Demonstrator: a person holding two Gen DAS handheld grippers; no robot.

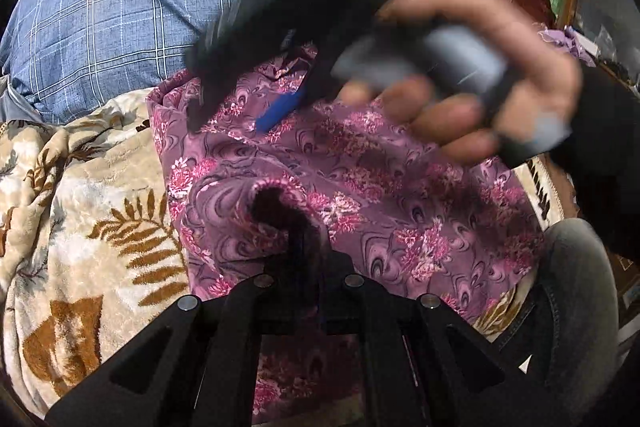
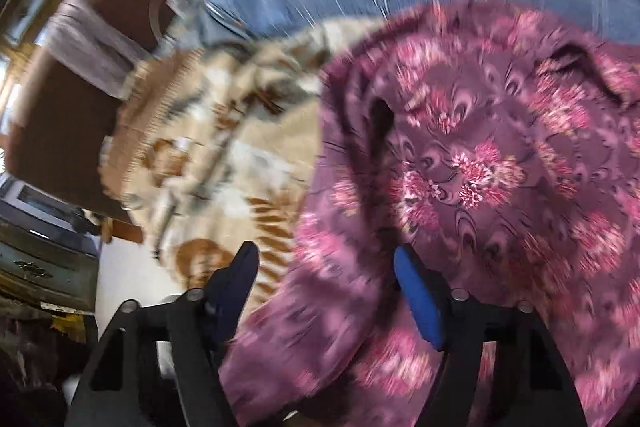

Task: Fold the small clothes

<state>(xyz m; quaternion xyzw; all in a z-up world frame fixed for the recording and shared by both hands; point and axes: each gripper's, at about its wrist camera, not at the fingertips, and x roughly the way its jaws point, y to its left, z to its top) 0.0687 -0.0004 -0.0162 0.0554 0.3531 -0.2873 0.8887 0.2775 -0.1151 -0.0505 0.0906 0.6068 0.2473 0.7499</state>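
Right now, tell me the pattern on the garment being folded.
Purple fabric garment with pink flower clusters and dark swirls; sharpest in the left wrist view.

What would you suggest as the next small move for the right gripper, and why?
Probably close the right gripper on the purple floral garment. Its blue-padded jaws stand apart with a fabric edge between them, while the left gripper already appears shut on a bunched fold, so a second grip would likely let the cloth be lifted and folded.
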